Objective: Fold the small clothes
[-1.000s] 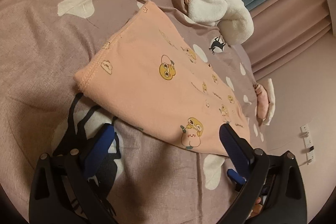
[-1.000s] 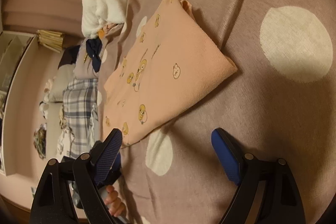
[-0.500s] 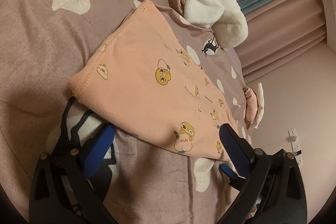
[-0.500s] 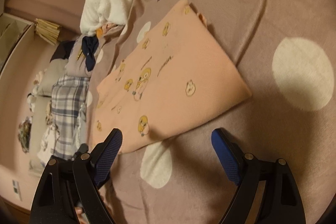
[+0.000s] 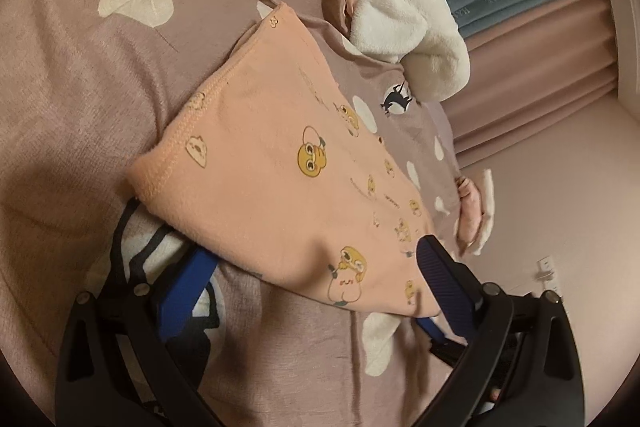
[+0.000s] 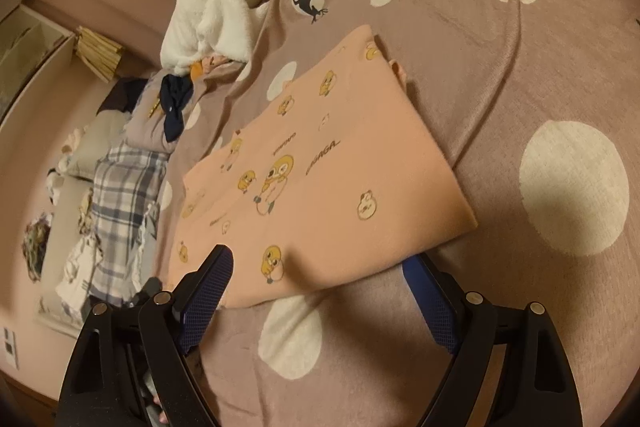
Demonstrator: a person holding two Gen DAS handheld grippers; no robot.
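The peach shirt [image 5: 280, 183] lies folded flat on the dotted bedspread [image 5: 72, 99]. Both grippers have moved closer than a second ago. The left gripper [image 5: 312, 259] and right gripper [image 6: 316, 267] are spread apart at its 6 o'clock edge, holding nothing.

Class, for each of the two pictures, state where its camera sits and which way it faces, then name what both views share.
Left wrist: sits on the left gripper, looking along its open blue fingers at the peach garment.
Right wrist: sits on the right gripper, open, facing the same garment's near edge.
Shared: the garment, the mauve bedspread and the white fleece.
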